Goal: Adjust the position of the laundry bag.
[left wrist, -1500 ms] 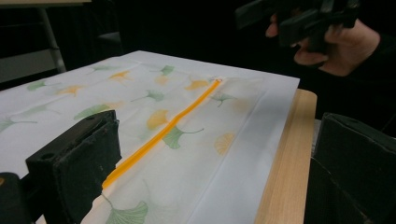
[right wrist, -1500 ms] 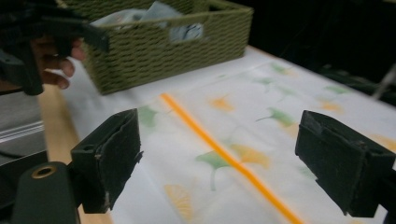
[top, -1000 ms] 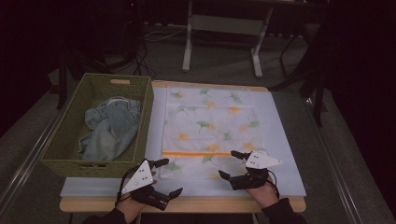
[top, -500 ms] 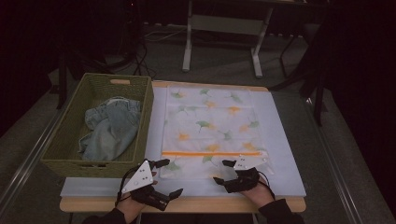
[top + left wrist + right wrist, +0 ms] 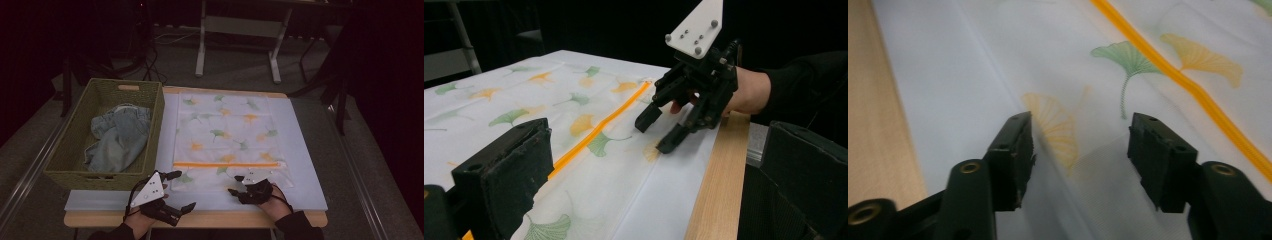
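Down at the table's near edge, the right gripper [image 5: 239, 184], jaws just closing and half apart, straddles the near hem of the leaf-print mesh bag [image 5: 227, 135] lying flat, while the left gripper [image 5: 176, 190] gapes wide beside it.

White cloth [image 5: 227, 135], green/yellow ginkgo leaves (orange stripe [image 5: 225, 164]); green basket [image 5: 80, 135].
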